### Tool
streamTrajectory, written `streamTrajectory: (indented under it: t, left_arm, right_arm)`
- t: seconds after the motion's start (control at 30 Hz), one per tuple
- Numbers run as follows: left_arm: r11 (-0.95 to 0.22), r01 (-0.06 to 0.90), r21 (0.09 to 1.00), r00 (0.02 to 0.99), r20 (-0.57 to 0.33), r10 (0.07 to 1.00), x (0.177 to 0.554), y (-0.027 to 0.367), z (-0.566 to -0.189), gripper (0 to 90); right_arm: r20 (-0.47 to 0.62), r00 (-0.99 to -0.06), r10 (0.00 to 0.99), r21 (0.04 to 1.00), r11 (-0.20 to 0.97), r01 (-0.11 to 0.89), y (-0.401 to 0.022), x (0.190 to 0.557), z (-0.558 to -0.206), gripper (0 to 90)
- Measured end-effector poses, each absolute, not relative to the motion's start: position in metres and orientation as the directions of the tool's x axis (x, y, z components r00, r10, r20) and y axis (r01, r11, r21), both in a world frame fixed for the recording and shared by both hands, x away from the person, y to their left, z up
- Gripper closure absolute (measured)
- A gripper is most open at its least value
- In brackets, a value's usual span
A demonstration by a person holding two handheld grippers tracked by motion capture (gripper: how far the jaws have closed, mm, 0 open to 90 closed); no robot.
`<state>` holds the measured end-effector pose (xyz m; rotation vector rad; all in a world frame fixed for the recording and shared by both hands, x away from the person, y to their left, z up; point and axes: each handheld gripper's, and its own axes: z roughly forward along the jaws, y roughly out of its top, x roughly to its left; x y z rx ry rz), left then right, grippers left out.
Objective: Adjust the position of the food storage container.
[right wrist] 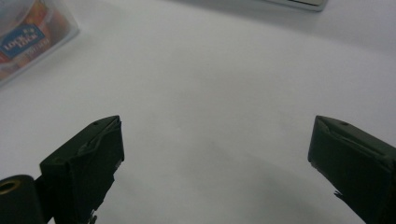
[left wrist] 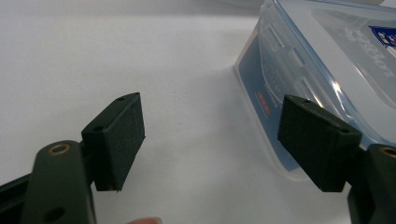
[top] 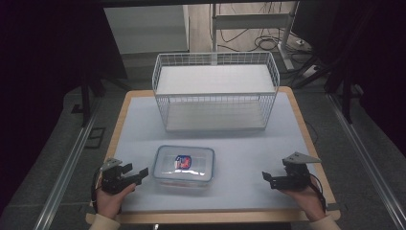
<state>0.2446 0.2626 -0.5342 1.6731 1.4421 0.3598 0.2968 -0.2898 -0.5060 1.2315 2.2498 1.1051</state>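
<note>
- Left gripper (top: 136, 173): held wide open, nothing gripped, at 9 o'clock of the lidded plastic container (top: 184, 165).
- Right gripper (top: 268, 178): held wide open, nothing gripped, at 3 o'clock.

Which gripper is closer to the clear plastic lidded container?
Left. The left gripper sits just beside the clear plastic lidded container, jaws open. The right gripper rests farther away across bare table.
</note>
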Motion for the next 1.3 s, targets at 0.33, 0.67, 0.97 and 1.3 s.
streamTrajectory:
  t: [0.33, 0.67, 0.97, 1.3]
  left_arm:
    - [0.061, 0.656, 0.752, 0.282, -0.32, 0.904, 0.245, 0.266, -0.533, 22.8]
    - [0.046, 0.657, 0.752, 0.295, -0.313, 0.902, 0.244, 0.268, -0.529, 28.4]
    - [0.023, 0.674, 0.738, 0.299, -0.301, 0.905, 0.241, 0.274, -0.521, 65.4]
    - [-0.045, 0.698, 0.715, 0.385, -0.322, 0.865, 0.243, 0.267, -0.524, 89.4]
  right_arm:
    - [0.073, -0.558, 0.826, 0.763, 0.314, 0.565, -0.291, 0.299, -0.508, 6.9]
    - [0.068, -0.531, 0.845, 0.776, 0.29, 0.56, -0.296, 0.298, -0.506, 8.0]
    - [0.062, -0.54, 0.839, 0.778, 0.298, 0.553, -0.296, 0.294, -0.502, 9.2]
    - [0.062, -0.534, 0.843, 0.772, 0.299, 0.561, -0.297, 0.295, -0.504, 9.3]
